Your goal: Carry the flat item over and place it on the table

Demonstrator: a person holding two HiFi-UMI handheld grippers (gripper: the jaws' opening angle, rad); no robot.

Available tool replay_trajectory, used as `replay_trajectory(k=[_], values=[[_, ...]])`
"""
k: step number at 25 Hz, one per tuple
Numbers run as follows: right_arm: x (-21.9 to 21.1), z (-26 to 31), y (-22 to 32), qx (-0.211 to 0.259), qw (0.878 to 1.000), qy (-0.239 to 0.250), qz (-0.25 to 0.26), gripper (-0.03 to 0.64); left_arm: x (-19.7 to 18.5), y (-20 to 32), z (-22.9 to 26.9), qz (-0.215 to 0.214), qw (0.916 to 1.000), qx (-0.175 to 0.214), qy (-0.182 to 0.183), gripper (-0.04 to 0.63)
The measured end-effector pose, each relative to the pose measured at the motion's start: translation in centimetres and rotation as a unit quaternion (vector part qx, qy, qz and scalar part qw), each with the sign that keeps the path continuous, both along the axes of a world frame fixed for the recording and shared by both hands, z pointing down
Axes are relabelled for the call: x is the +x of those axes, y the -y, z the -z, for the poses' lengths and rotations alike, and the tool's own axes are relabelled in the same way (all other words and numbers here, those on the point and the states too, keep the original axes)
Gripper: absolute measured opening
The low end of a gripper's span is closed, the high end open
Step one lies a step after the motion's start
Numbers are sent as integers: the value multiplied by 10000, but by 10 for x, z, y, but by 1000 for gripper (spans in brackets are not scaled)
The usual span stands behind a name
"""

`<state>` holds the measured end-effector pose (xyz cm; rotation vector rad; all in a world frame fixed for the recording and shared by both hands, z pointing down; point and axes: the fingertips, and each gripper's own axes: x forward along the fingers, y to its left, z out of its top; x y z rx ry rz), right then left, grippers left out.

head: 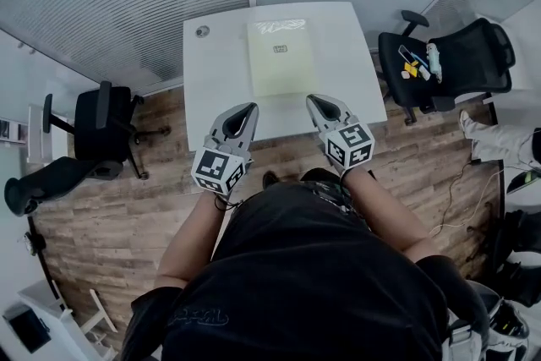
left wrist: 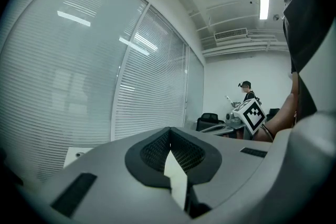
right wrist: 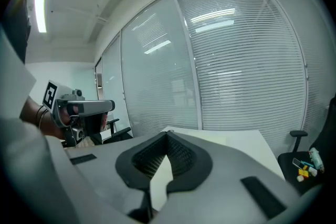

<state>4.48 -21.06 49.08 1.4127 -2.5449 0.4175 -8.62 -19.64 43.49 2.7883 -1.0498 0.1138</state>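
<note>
The pale yellow flat item (head: 281,57) lay on the white surface (head: 215,89) at the upper centre of the head view. The small printed label at its middle was too small to read. Just below, the left gripper (head: 247,110) and right gripper (head: 314,101) hovered at the surface's near edge, fingers closed together on nothing.

Nothing can be read at this moment. A small dark label (head: 281,49) is seen on the pale flat item (head: 279,73) lying on the counter (head: 211,80), but its characters are too small to be made out. A faint script print (head: 199,318) is glimpsed on the person's black shirt (head: 296,283), illegible. Only black-and-white square patterns, no letters, are shown on the cubes of the left gripper (head: 250,106) and right gripper (head: 311,98).
</note>
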Motion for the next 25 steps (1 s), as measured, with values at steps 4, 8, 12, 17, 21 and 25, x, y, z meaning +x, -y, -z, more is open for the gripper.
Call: replay_trajectory(k=[4,8,12,17,21,25], values=[[3,10,-6,130,9998,27,115,21,9,-5,5,15,10000,47,35,12],[15,19,-13,208,9995,43,215,21,25,-12,6,69,9999,76,111,12],[25,27,-22,289,9988,28,387,21,39,-22,6,200,9998,13,92,14],[40,29,-39,326,9979,40,550,21,60,-41,6,312,9994,29,165,12],[56,28,-55,329,9973,70,646,21,80,-59,7,310,9992,73,237,12],[71,27,-71,370,9966,83,725,21,93,-76,8,430,9988,39,208,12]])
